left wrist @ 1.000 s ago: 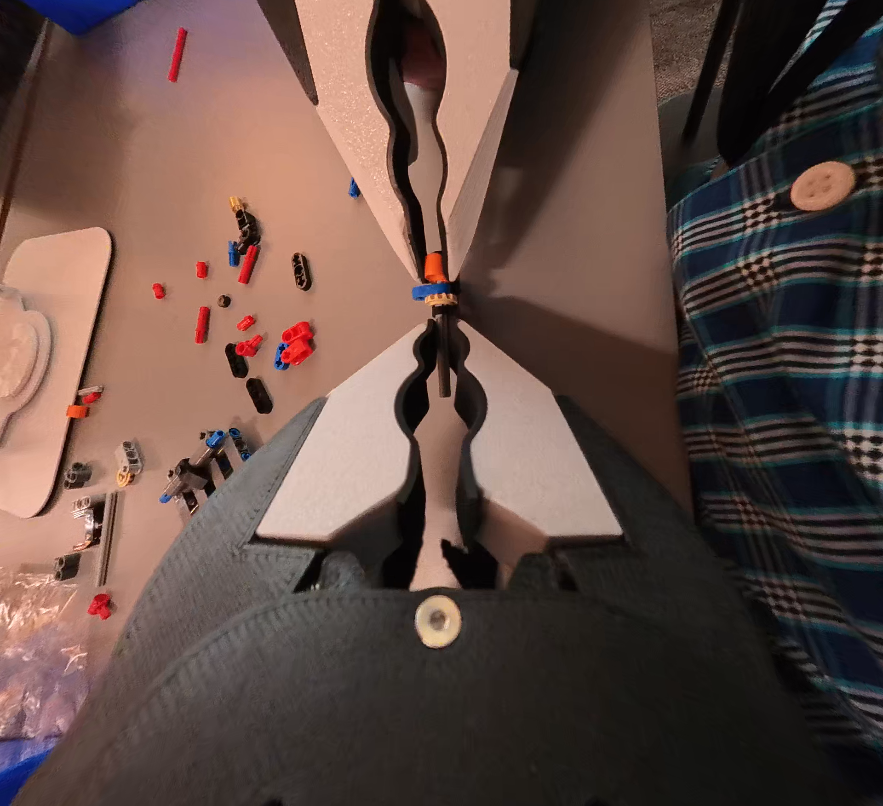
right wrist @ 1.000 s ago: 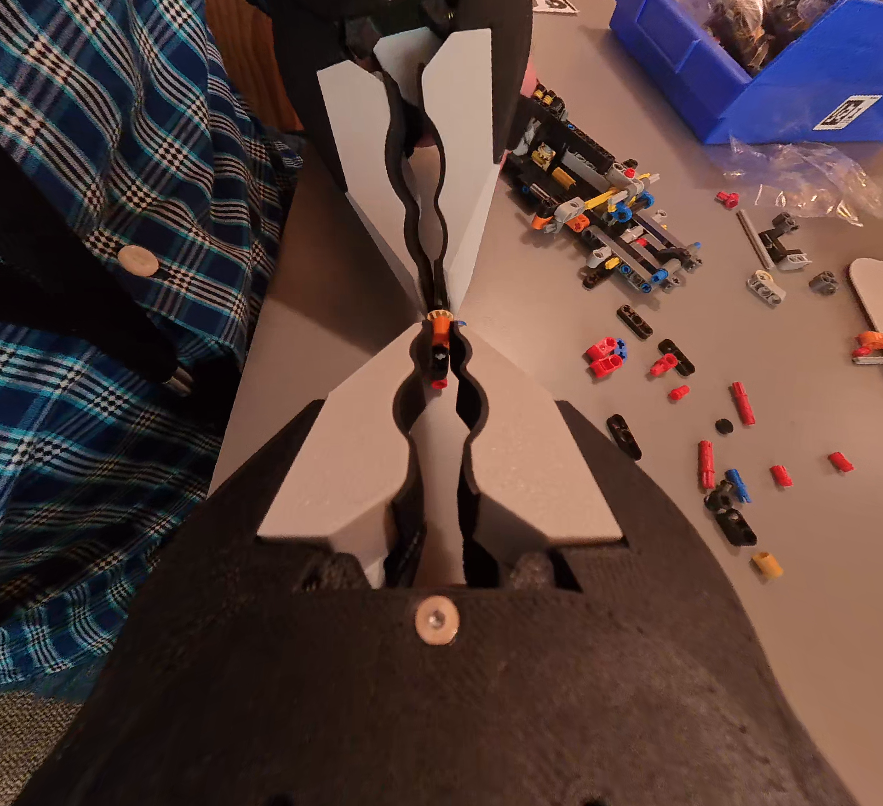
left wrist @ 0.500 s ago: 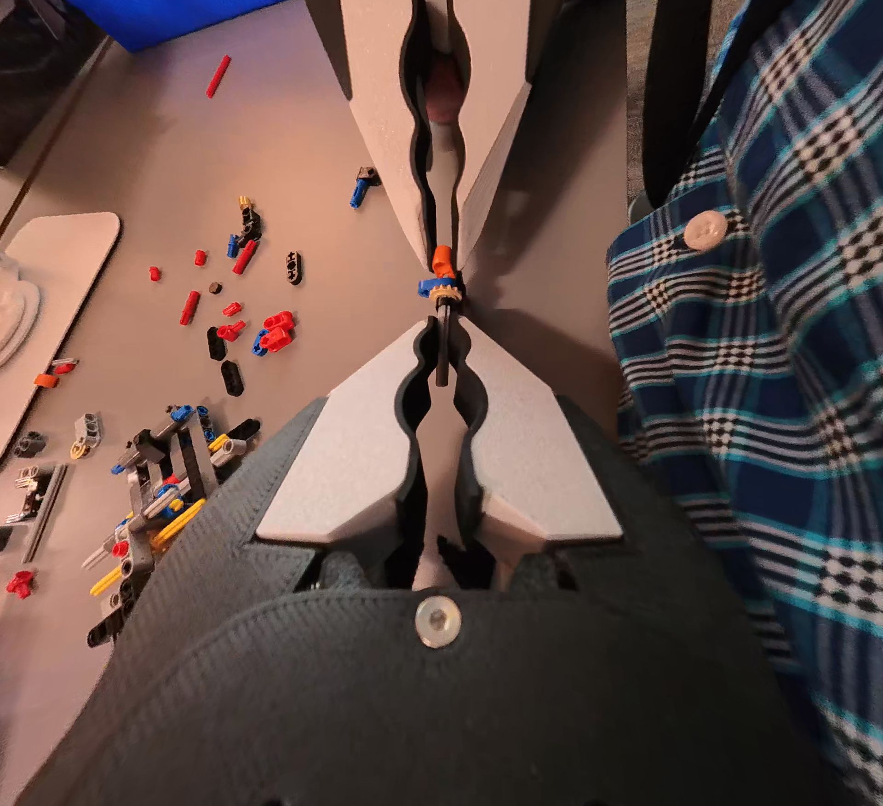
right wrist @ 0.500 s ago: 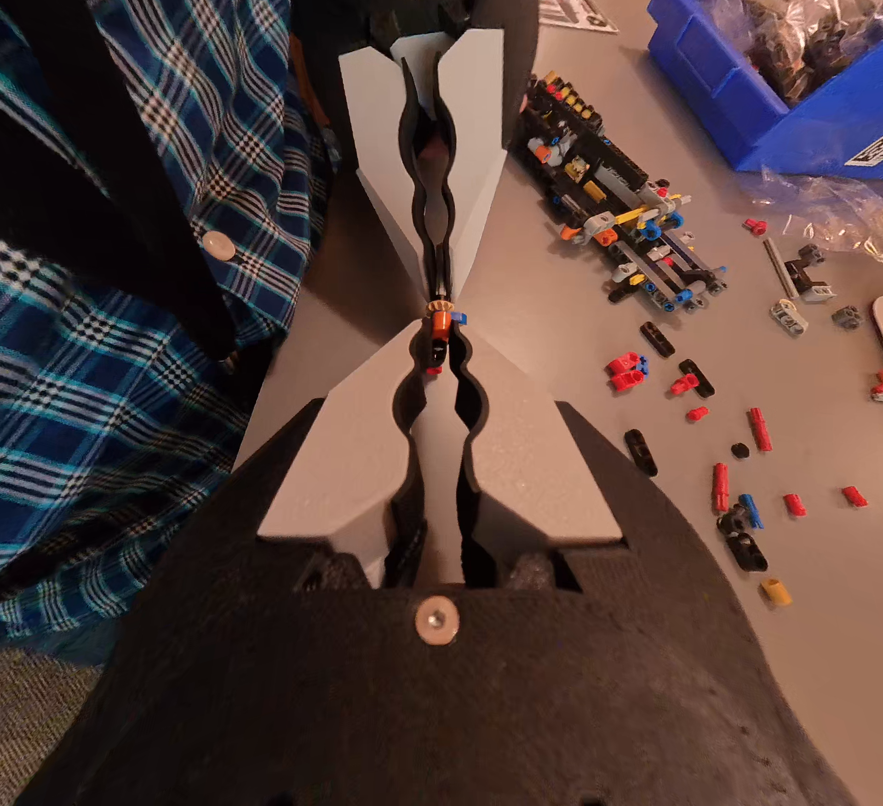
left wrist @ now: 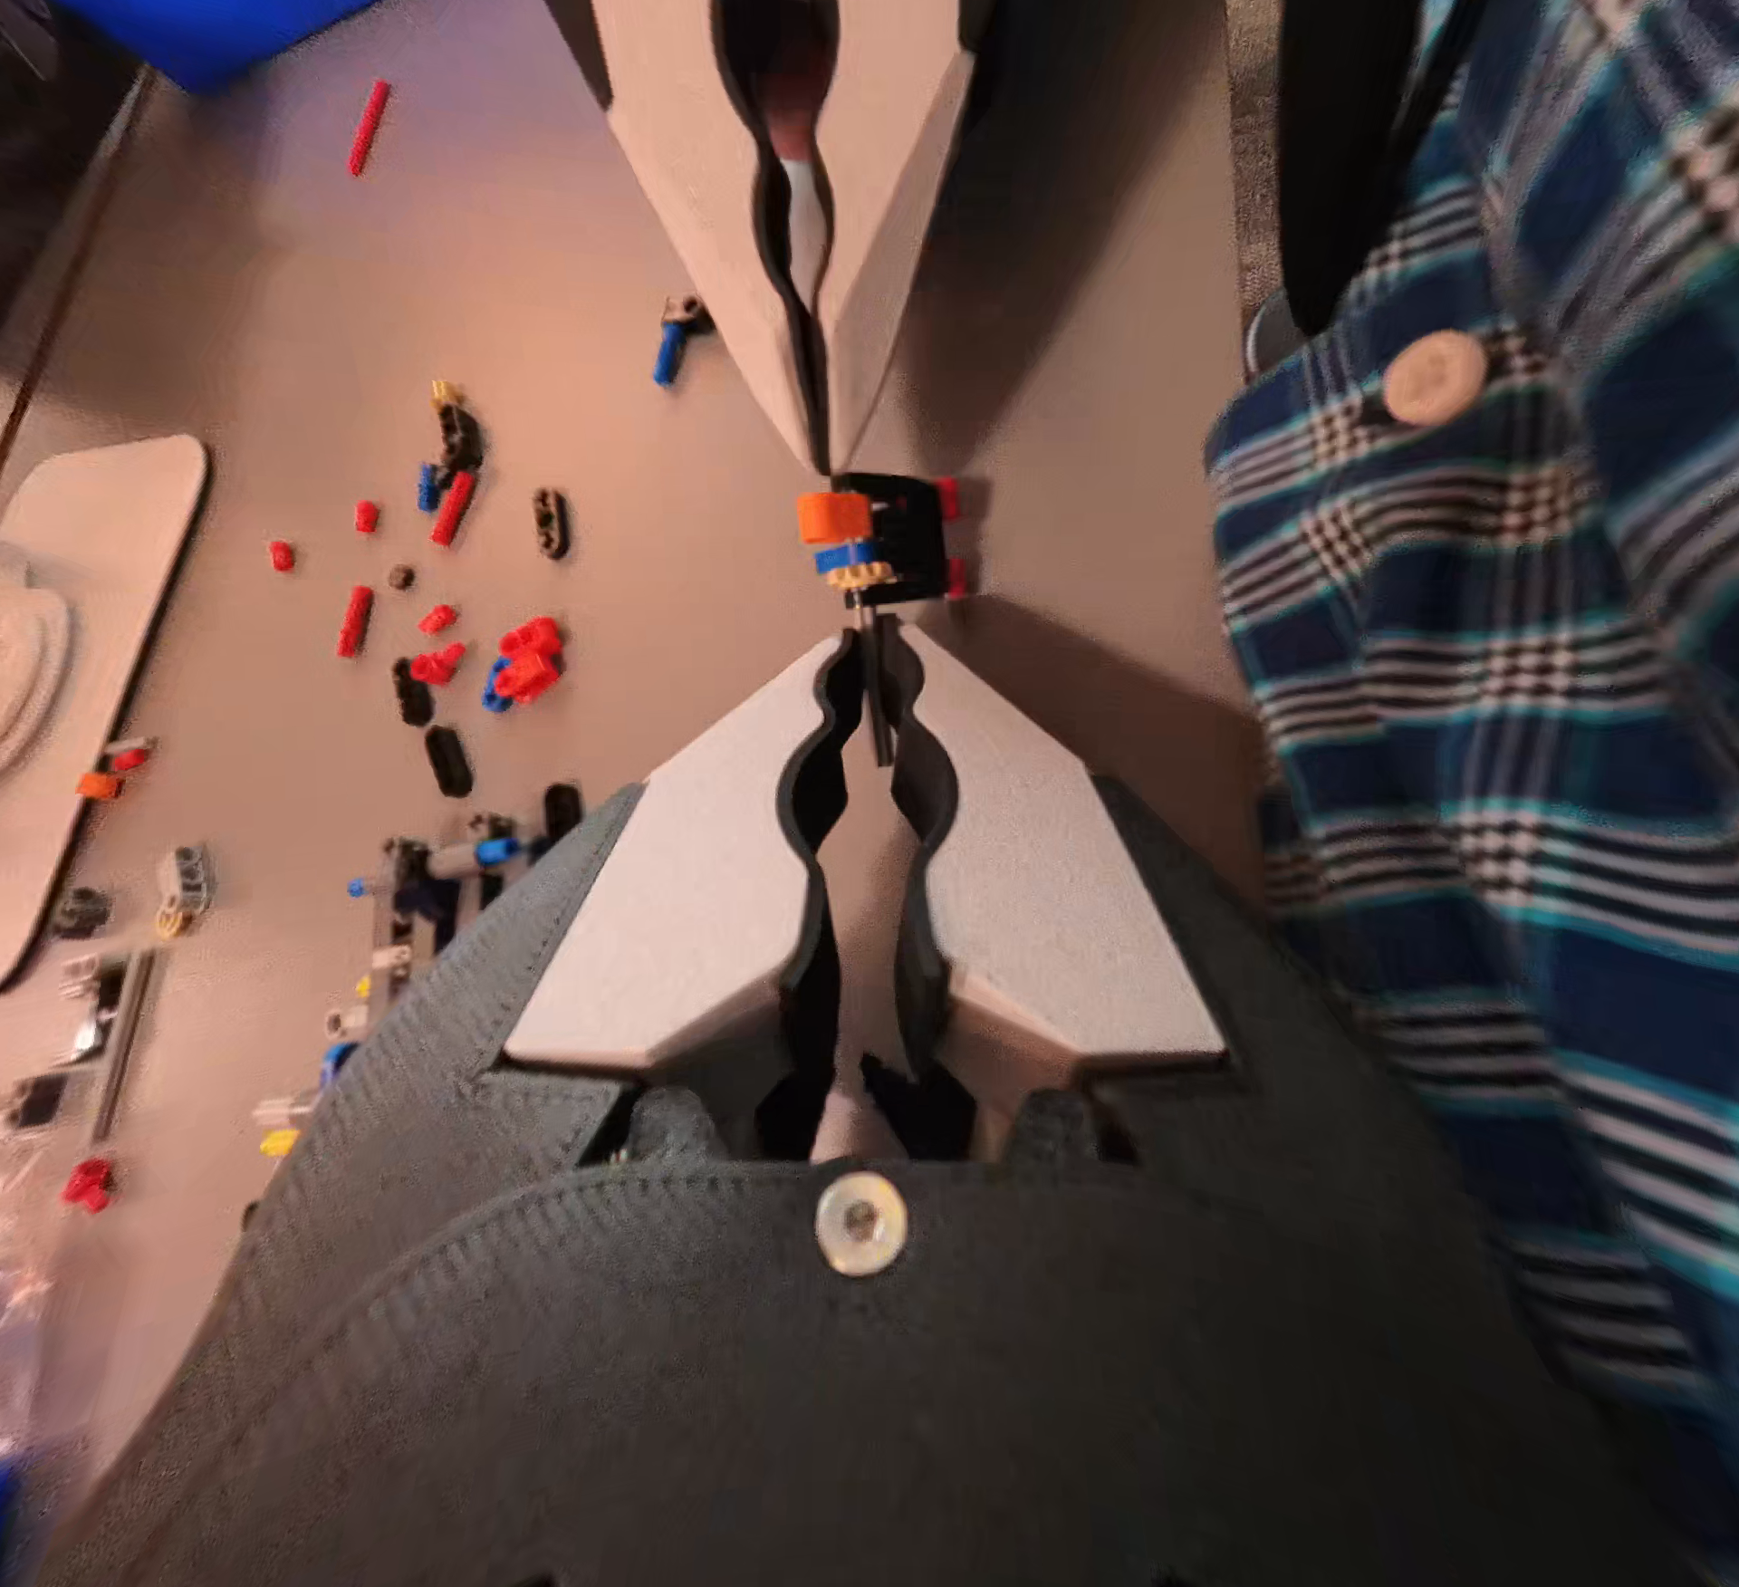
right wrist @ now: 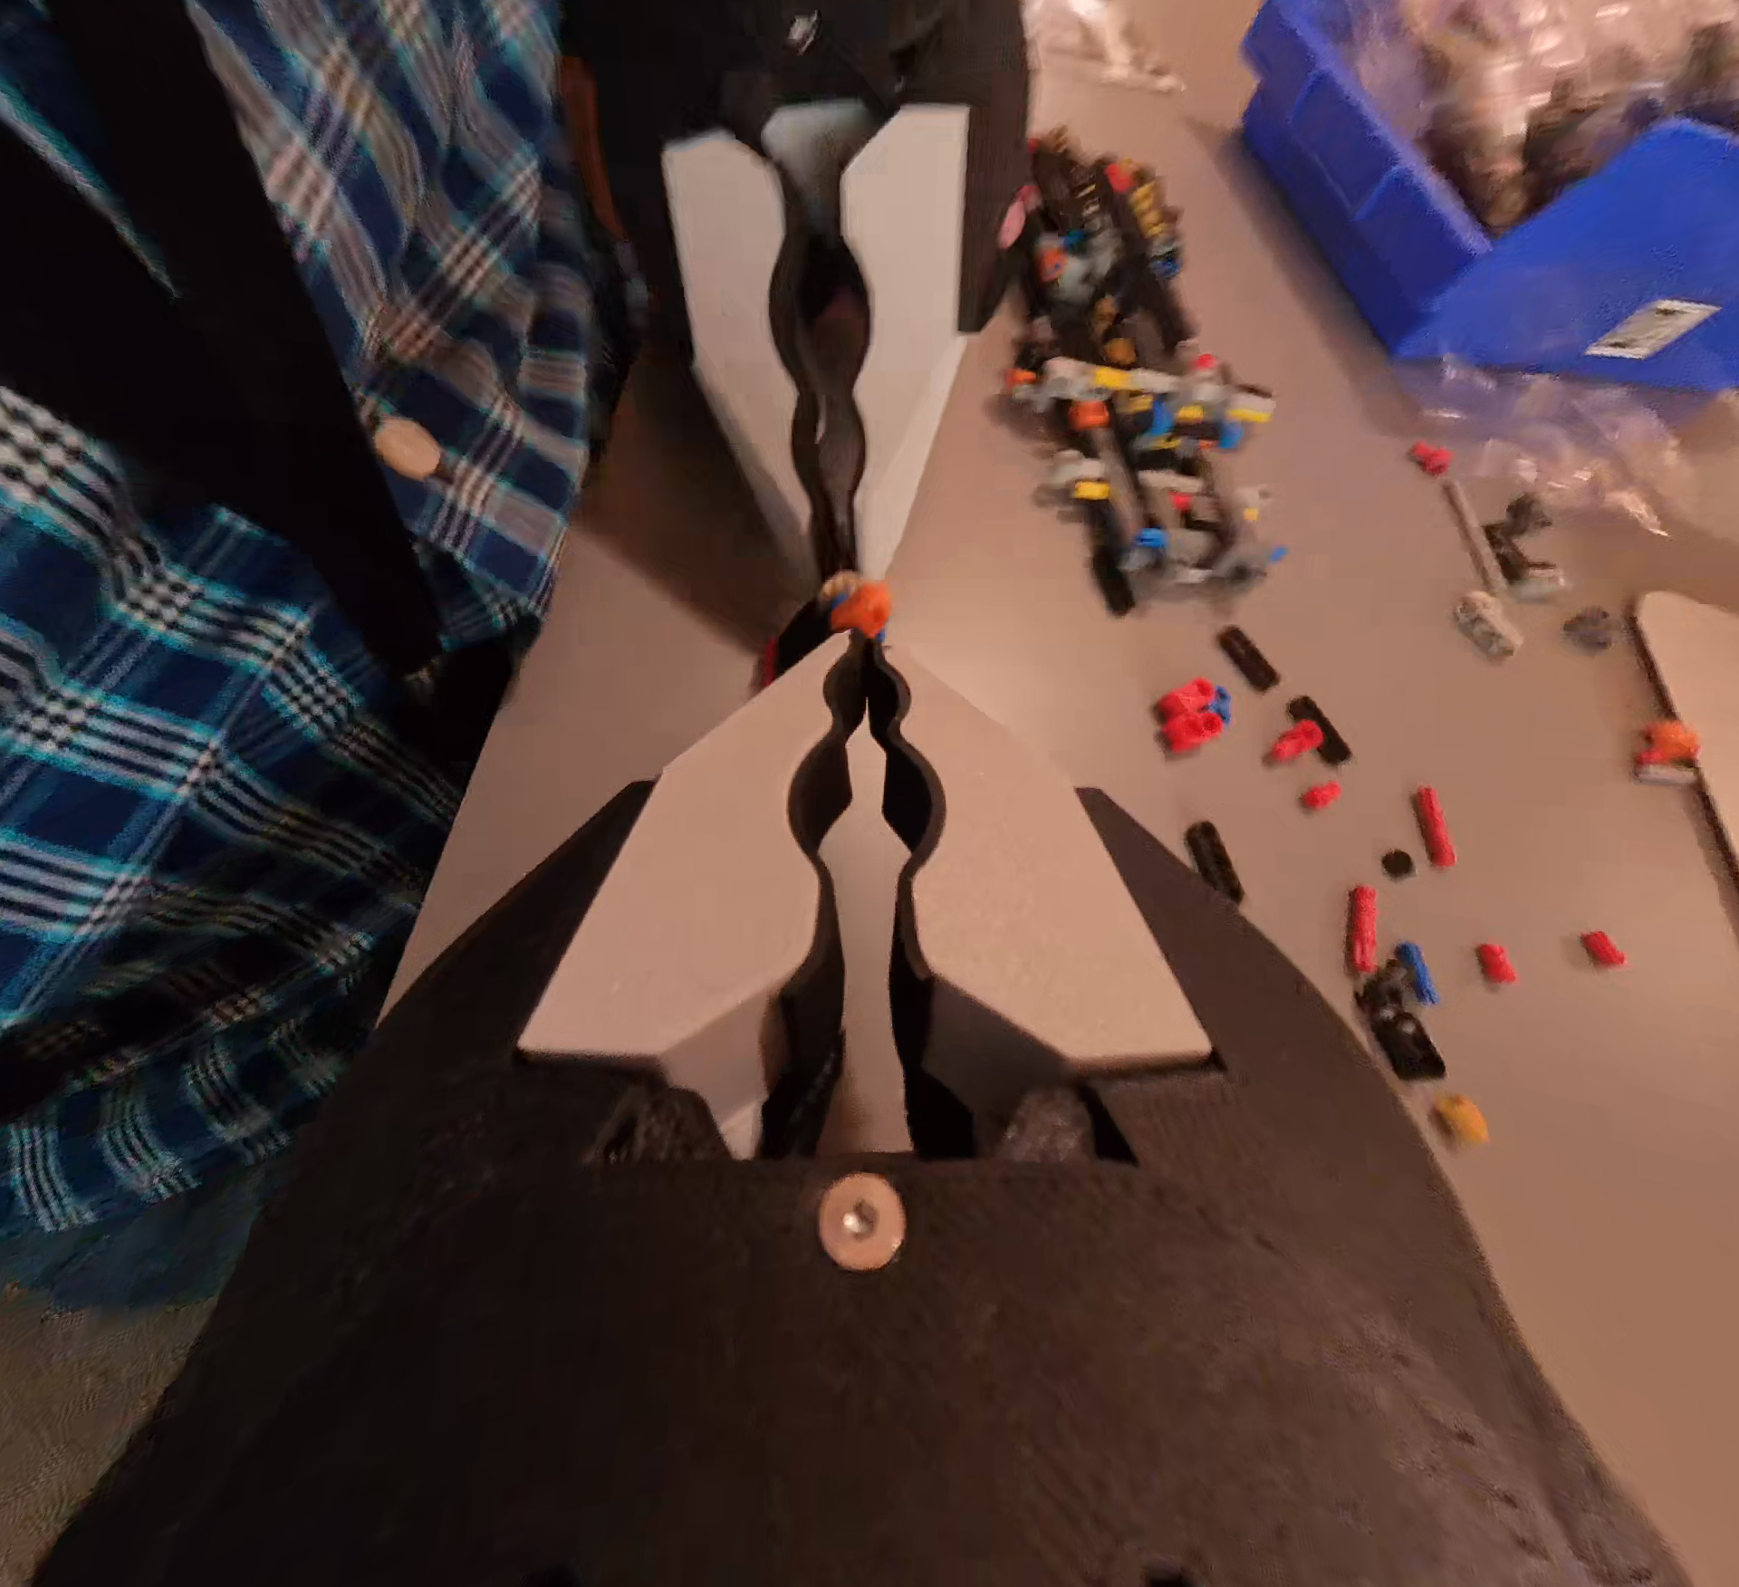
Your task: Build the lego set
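Note:
My left gripper [left wrist: 873, 652] is shut on a thin black axle [left wrist: 881, 709] held above the grey table [left wrist: 235, 318]. The axle runs into a small lego assembly [left wrist: 875, 540]: an orange bush, a blue piece, a tan gear and a black frame with red pins. My right gripper [left wrist: 830, 460] comes from the opposite side and is shut on that assembly's black frame. In the right wrist view the right gripper [right wrist: 861, 643] pinches the assembly [right wrist: 858, 605], and the left gripper [right wrist: 840, 558] meets it tip to tip. That view is blurred.
A partly built lego model [right wrist: 1139, 412] lies on the table, with loose red, black and blue pieces [right wrist: 1195, 714] [left wrist: 527, 657] beside it. A blue bin [right wrist: 1468, 224] holds bagged parts. A pale board [left wrist: 85, 648] lies at the left. A person's plaid shirt [left wrist: 1506, 695] is close.
The assembly has turned between the two grippers, so its black frame and red pins now show side-on. Both grippers have shifted and stay tip to tip.

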